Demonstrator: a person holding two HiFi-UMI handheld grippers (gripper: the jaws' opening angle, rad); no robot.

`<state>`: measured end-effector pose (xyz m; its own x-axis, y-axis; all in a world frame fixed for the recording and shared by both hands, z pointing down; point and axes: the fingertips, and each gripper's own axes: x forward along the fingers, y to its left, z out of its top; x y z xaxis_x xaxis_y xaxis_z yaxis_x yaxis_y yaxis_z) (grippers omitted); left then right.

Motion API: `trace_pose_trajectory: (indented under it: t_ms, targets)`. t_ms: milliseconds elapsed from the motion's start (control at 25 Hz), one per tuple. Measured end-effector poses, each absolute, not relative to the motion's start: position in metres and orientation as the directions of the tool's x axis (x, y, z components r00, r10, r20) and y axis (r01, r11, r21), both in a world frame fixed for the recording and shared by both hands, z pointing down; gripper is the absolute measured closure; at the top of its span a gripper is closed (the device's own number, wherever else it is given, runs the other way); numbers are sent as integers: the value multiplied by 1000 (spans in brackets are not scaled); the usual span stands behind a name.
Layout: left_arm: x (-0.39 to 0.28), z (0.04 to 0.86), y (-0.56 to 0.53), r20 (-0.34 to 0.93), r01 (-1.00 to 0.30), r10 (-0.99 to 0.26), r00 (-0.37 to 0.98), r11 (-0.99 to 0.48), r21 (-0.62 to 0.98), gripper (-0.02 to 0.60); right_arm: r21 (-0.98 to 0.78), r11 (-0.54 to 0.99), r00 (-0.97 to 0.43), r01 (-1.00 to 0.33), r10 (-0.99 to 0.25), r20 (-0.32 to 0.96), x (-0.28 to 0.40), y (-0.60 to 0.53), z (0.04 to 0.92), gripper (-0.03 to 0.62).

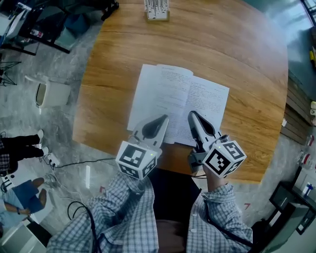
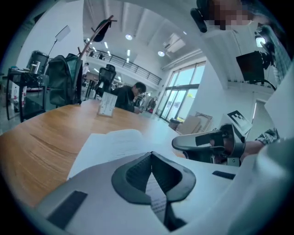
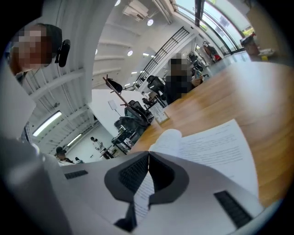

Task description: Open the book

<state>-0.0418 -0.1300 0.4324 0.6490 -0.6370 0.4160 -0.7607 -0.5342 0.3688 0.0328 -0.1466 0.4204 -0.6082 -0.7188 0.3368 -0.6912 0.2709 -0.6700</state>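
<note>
The book (image 1: 168, 94) lies open and flat on the round wooden table (image 1: 247, 74), two white printed pages up, the left page slightly bowed near the spine. My left gripper (image 1: 163, 118) hovers over the near part of the left page, its jaws shut tip to tip with nothing held. My right gripper (image 1: 191, 114) hangs over the near part of the right page, also shut and empty. In the left gripper view the shut tips (image 2: 150, 153) point across the book (image 2: 115, 140), with the right gripper (image 2: 202, 142) beside them. The right gripper view shows shut tips (image 3: 148, 155) above the book (image 3: 216, 142).
A small white card stand (image 1: 157, 10) sits at the table's far edge. A person (image 2: 133, 94) sits beyond the table, with office chairs (image 2: 62, 80) to the left. The near table edge runs just under my grippers. A white bin (image 1: 47, 93) stands on the floor at left.
</note>
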Motion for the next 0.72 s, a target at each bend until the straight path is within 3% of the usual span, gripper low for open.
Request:
trace_pose_trajectory:
  t_ms: [160, 280, 720]
  targets:
    - [6, 422, -128, 361, -690, -588, 724, -601, 403, 574, -634, 220, -540, -741, -756, 369, 66, -130, 423, 574]
    - [28, 432, -124, 388, -686, -567, 727, -619, 382, 574, -627, 178, -496, -758, -782, 377, 85, -121, 424, 574]
    - [-3, 469, -145, 481, -782, -621, 618, -550, 294, 574, -616, 101, -415, -781, -822, 391, 119, -116, 434, 575]
